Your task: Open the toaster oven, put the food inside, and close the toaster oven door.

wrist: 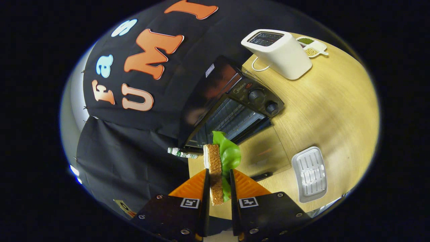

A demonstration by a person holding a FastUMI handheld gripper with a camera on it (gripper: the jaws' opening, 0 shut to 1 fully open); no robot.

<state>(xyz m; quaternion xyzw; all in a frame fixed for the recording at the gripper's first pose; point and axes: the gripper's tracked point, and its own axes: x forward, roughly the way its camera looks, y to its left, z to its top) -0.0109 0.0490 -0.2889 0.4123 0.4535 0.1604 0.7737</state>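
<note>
Toaster oven point(231, 101) interior largely behind sandwich point(215, 168).

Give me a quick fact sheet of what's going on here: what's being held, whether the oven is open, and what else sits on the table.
held item: sandwich of bread and green lettuce, edge-on
tongs: shut on the sandwich, one finger on each side
toaster oven: just beyond the sandwich, glass door folded down open, wire rack visible inside
white toaster: beyond the oven
divided dish: behind the toaster, holding green and pale grains
white tray: ridged, beside the open door
table: light wood
</note>
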